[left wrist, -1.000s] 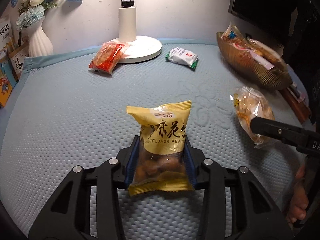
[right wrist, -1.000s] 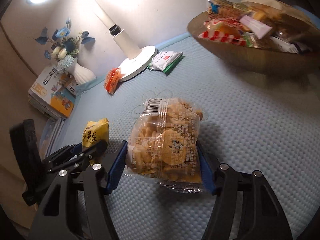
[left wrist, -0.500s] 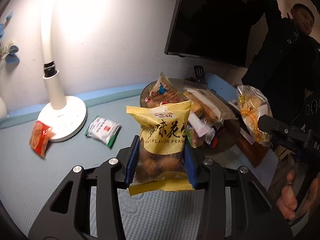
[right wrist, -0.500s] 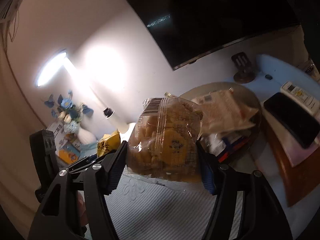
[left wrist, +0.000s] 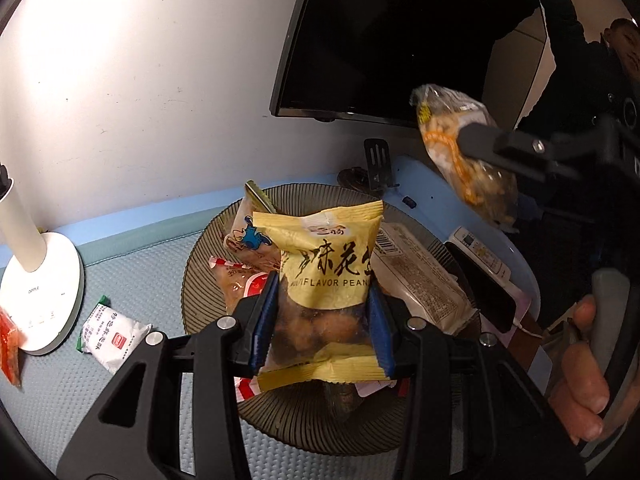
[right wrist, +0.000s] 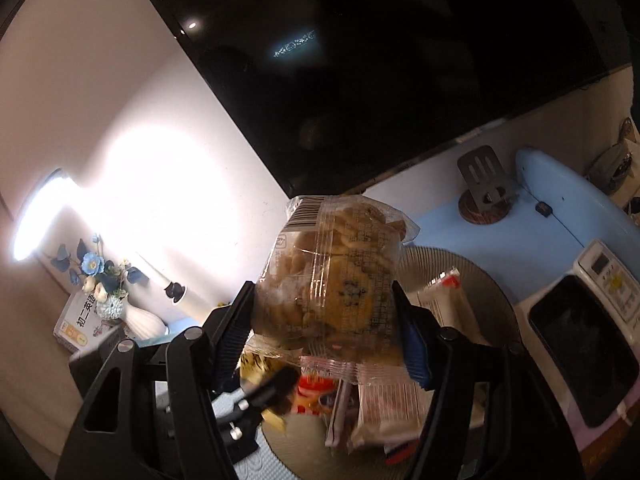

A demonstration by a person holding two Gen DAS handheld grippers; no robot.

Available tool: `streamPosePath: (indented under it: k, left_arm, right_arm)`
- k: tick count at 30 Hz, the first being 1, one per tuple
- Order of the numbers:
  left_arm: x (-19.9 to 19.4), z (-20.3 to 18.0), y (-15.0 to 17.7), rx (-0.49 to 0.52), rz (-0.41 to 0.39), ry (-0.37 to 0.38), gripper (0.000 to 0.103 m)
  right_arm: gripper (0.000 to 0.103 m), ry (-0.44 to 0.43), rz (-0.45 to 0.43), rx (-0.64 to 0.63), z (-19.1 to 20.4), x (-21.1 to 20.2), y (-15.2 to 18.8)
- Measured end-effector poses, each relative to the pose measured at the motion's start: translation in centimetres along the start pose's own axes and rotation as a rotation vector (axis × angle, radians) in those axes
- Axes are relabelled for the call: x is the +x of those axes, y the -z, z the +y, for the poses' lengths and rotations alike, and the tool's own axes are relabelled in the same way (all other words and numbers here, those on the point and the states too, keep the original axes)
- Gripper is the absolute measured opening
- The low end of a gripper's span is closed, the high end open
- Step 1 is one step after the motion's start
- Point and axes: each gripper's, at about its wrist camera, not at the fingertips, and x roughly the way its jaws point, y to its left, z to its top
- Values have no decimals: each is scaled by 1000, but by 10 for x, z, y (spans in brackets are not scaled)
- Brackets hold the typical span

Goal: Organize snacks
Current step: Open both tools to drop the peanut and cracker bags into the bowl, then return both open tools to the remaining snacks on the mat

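My left gripper (left wrist: 323, 326) is shut on a yellow peanut packet (left wrist: 326, 280), held upright over the ribbed brown bowl (left wrist: 200, 268) that holds several snack packs. My right gripper (right wrist: 326, 334) is shut on a clear bag of golden biscuits (right wrist: 330, 280), raised above the same bowl (right wrist: 494, 284). In the left wrist view that biscuit bag (left wrist: 460, 164) hangs high at the right in the right gripper's black fingers (left wrist: 516, 150), with a hand (left wrist: 580, 368) on the handle. A white snack packet (left wrist: 110, 334) and a red packet (left wrist: 10, 344) lie on the blue mat by the lamp.
A white lamp base (left wrist: 42, 296) stands at the left on the blue mat (left wrist: 128, 276). A dark screen (left wrist: 400, 40) hangs on the wall behind. A phone (right wrist: 580, 344) and a remote (right wrist: 610, 280) lie right of the bowl. A vase of flowers (right wrist: 108, 292) and books (right wrist: 78, 320) sit far left.
Both grippers have lifted their packets off the mat and carried them right, over the bowl. The biscuit bag now hangs higher than the peanut packet.
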Motion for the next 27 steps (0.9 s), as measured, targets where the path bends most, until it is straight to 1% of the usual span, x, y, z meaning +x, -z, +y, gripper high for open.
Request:
streamPosePath:
  k: [2, 3, 4, 6, 7, 8, 10, 11, 14, 16, 18, 20, 22, 24, 27]
  left_arm:
    - [7, -1, -4, 6, 6, 3, 41]
    - [11, -1, -5, 7, 11, 2, 41]
    - [14, -1, -5, 11, 18, -1, 42]
    - [21, 0, -4, 18, 28, -31, 50]
    - [22, 3, -3, 15, 37, -30, 60]
    - [21, 7, -2, 9, 40, -25, 61]
    - [9, 15, 2, 3, 25, -30, 61]
    - [0, 19, 3, -2, 11, -28, 62]
    - [-35, 32, 6, -22, -30, -27, 70]
    - [-63, 41, 11, -23, -59, -50, 70]
    - [-91, 53, 20, -35, -81, -67, 71]
    - [-118, 66, 33, -57, -95, -100, 74]
    - [-140, 85, 48, -80, -99, -154, 77]
    - [-157, 96, 72, -97, -85, -225, 78]
    - [-171, 127, 110, -162, -33, -319, 79]
  right_arm:
    - [66, 25, 43, -5, 1, 19, -7]
    - [70, 33, 67, -4, 1, 29, -9]
    - [77, 47, 93, -4, 0, 38, -10]
    - [77, 73, 115, 1, -4, 43, -10]
    - [77, 66, 113, 4, -6, 40, -8]
    - [77, 59, 105, 4, -7, 34, -5]
    - [79, 53, 94, 2, -7, 22, 1]
    - [79, 47, 91, 3, -7, 16, 4]
    - [80, 29, 86, -11, 1, -5, 18]
    - [84, 4, 78, -23, 12, -19, 30]
    - [85, -37, 79, -53, 30, -32, 46]
    - [87, -72, 92, -97, 52, -40, 66]
    - [88, -125, 140, -159, 79, -41, 96]
    - [90, -154, 181, -214, 103, -36, 127]
    - [93, -136, 235, -317, 133, -14, 173]
